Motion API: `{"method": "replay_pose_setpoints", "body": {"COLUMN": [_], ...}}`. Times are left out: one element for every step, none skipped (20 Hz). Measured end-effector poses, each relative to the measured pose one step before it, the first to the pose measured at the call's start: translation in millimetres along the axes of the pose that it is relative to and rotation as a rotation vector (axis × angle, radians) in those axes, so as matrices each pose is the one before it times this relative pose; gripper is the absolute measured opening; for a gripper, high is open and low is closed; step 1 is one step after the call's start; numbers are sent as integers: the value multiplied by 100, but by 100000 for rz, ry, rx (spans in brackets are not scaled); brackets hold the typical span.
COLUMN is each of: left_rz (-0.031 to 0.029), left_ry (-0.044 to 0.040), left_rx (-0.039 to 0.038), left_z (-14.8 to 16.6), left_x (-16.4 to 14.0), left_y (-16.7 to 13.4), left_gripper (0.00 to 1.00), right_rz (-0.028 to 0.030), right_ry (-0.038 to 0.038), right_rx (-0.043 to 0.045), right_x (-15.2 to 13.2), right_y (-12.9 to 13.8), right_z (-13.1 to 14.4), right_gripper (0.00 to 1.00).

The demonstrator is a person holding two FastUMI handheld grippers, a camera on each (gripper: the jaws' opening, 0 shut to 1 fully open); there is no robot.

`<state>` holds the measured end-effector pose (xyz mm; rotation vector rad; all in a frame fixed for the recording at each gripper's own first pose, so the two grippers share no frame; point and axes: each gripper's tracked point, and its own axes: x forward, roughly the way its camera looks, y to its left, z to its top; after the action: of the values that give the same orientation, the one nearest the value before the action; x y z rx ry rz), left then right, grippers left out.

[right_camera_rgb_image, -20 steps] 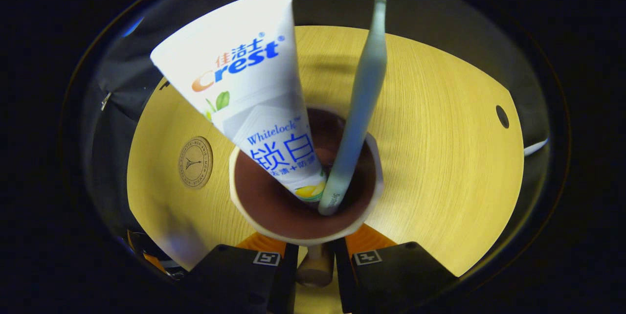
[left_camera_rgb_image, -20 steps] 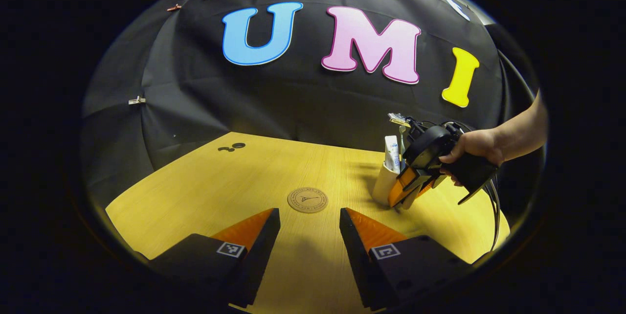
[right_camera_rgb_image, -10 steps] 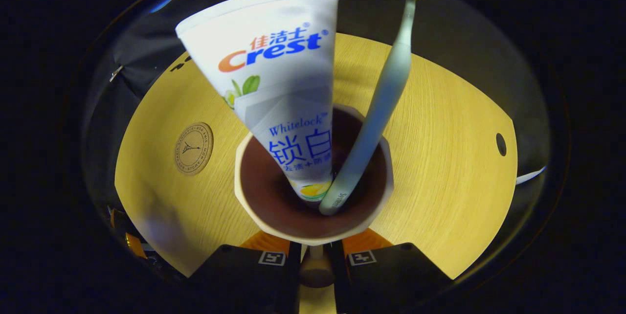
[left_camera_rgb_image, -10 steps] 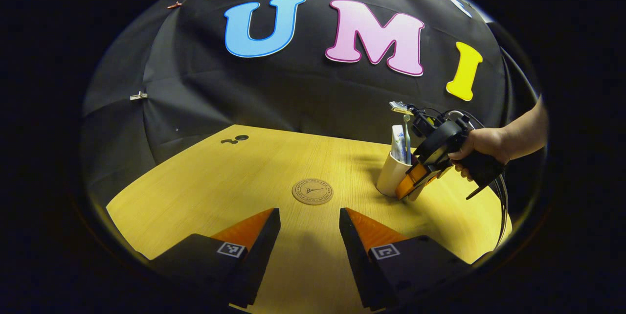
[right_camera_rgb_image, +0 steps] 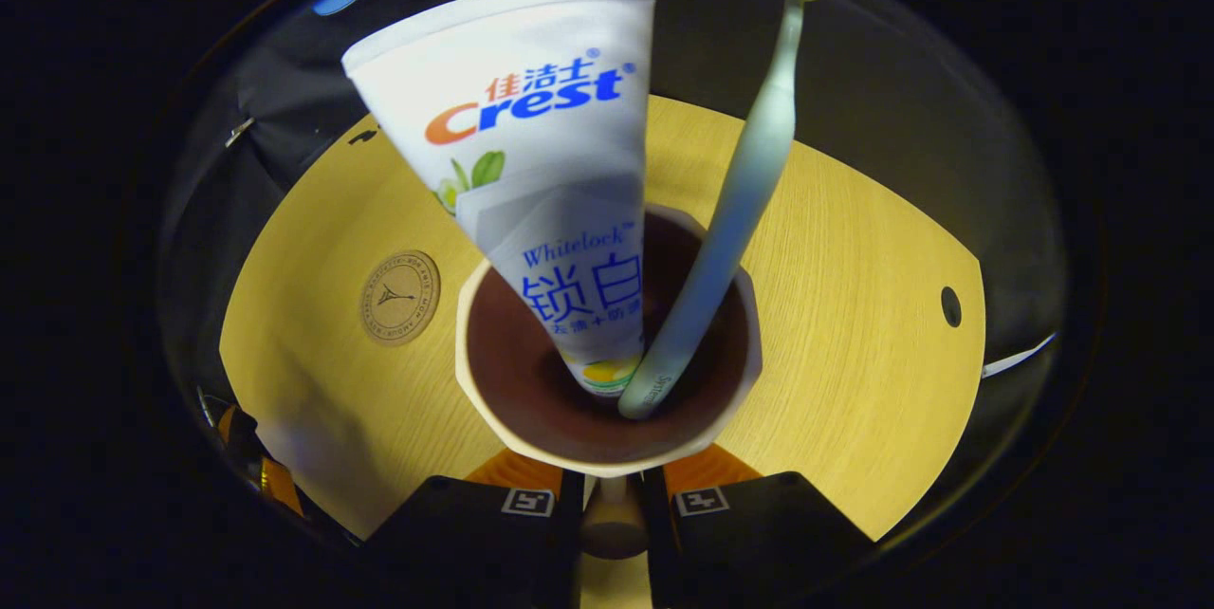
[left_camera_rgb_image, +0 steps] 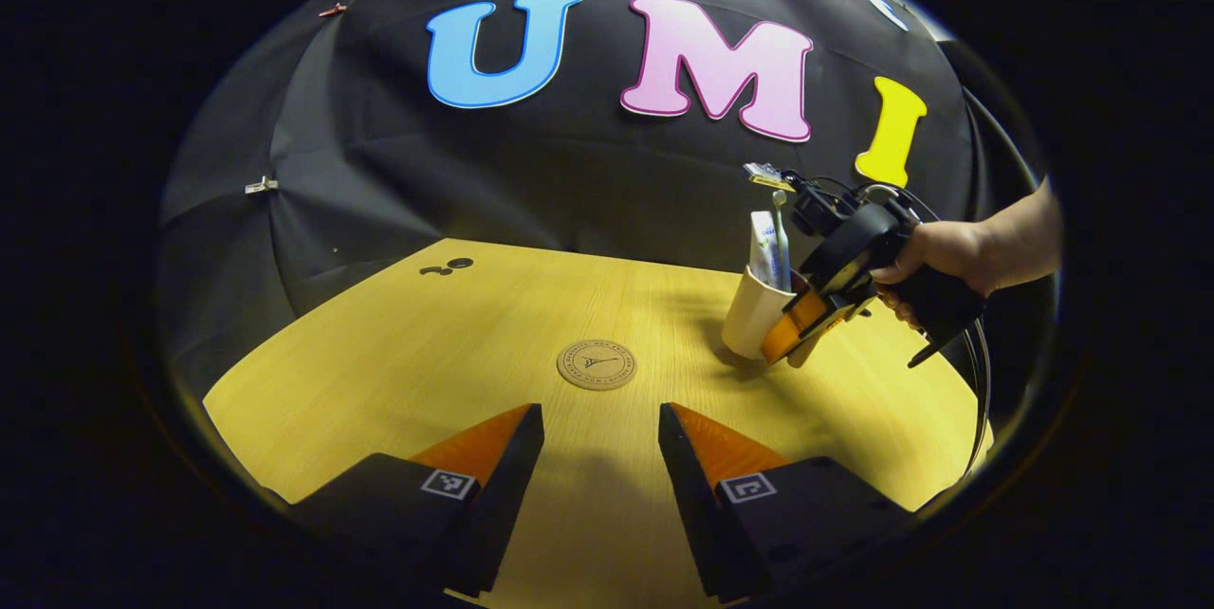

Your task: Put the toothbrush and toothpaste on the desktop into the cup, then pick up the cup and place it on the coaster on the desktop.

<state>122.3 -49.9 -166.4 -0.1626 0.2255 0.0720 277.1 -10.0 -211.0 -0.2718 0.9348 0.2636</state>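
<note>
A cream cup [left_camera_rgb_image: 747,317] with a dark inside hangs tilted just above the yellow table [left_camera_rgb_image: 398,353], right of centre. My right gripper [left_camera_rgb_image: 801,336], held by a hand [left_camera_rgb_image: 934,258], is shut on the cup's handle [right_camera_rgb_image: 613,525]. In the cup stand a white toothpaste tube [left_camera_rgb_image: 762,249] and a pale toothbrush [left_camera_rgb_image: 781,231]. Looking down from the right gripper view, I see the cup [right_camera_rgb_image: 493,419], toothpaste [right_camera_rgb_image: 541,135], toothbrush [right_camera_rgb_image: 749,173] and my right gripper [right_camera_rgb_image: 612,488]. The round brown coaster [left_camera_rgb_image: 597,364] lies left of the cup. My left gripper [left_camera_rgb_image: 600,443] stands open before the coaster [right_camera_rgb_image: 399,297].
A dark hole [left_camera_rgb_image: 460,264] marks the table's far left part, and another hole [right_camera_rgb_image: 950,305] shows right of the cup. The black cloth wall [left_camera_rgb_image: 531,182] rises behind the table. Bare tabletop surrounds the coaster.
My right gripper has raised the cup off the table and carried it a little toward the coaster. The left gripper has stayed open in place.
</note>
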Motion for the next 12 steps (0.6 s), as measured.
{"method": "replay_pose_setpoints", "body": {"left_rz": [-203,-130,34,94,-210,-393,-505,-237,198,69,201,328], "left_ry": [534,319,437,1301,991,-46,-71,259,670,633,397,677], "left_rx": [-295,-557,-819,-1419,-1448,-1604,-1463,-1064,-610,-309,-26,234], "left_z": [-252,-121,-140,-239,-127,107,-190,-70,-299,-354,-181,-88], "left_x": [-324,-276,-307,-242,-329,-436,-452,-346,-339,-460,-282,-302], "left_y": [48,177,71,153,-83,-72,-30,51,202,331,222,312], "left_gripper": [79,79,79,79,78,79,79,79,79,79,79,79], "right_rz": [473,523,467,664,1593,596,121,991,1358,1571,888,622], "right_ry": [-329,-704,-812,90,388,-301,-222,-189,498,549,219,326], "right_rx": [-248,-558,-912,-729,-235,-898,-1450,-945,-324,-581,-1458,-1719], "right_x": [-213,-19,-11,-31,-78,48,56,34,-84,-68,75,59], "right_y": [-151,-92,69,-15,229,-160,-175,200,91,59,-45,-242], "right_z": [-56,147,97,77,-63,49,75,61,-189,30,53,34], "right_gripper": [31,31,31,31,31,31,31,31,31,31,31,31]}}
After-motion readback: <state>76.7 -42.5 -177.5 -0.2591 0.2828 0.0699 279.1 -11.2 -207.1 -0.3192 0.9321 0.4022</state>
